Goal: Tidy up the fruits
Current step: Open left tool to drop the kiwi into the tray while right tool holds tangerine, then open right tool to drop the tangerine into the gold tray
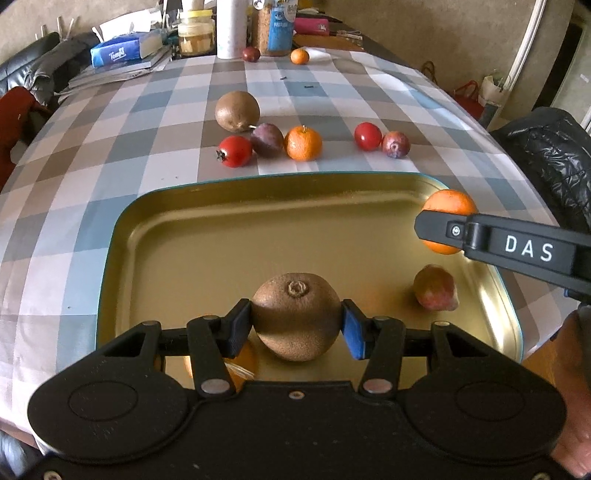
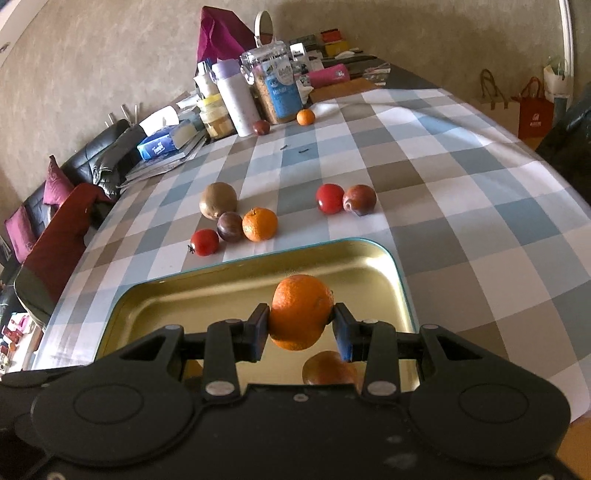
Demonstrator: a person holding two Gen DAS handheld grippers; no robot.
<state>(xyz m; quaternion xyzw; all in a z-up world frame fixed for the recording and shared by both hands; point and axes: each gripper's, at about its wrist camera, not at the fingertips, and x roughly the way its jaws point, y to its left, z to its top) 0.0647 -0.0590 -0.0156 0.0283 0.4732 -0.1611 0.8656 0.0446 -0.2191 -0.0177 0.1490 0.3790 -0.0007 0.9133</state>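
Observation:
My left gripper (image 1: 295,325) is shut on a brown kiwi (image 1: 295,315) and holds it over the gold tray (image 1: 229,229). My right gripper (image 2: 301,325) is shut on an orange mandarin (image 2: 301,310) above the tray's right side (image 2: 369,273); the mandarin also shows in the left wrist view (image 1: 448,203). A reddish fruit (image 1: 434,288) lies in the tray. Beyond the tray lie a kiwi (image 1: 237,110), a tomato (image 1: 234,151), a plum (image 1: 266,139), a mandarin (image 1: 303,143), a second tomato (image 1: 367,136) and a second plum (image 1: 396,144).
At the far end of the checked tablecloth (image 1: 110,155) stand jars and a white bottle (image 1: 231,29), with a dark plum (image 1: 251,54) and a small mandarin (image 1: 299,56). A tissue box (image 1: 122,51) lies far left. A black jacket (image 1: 554,155) is at the right edge.

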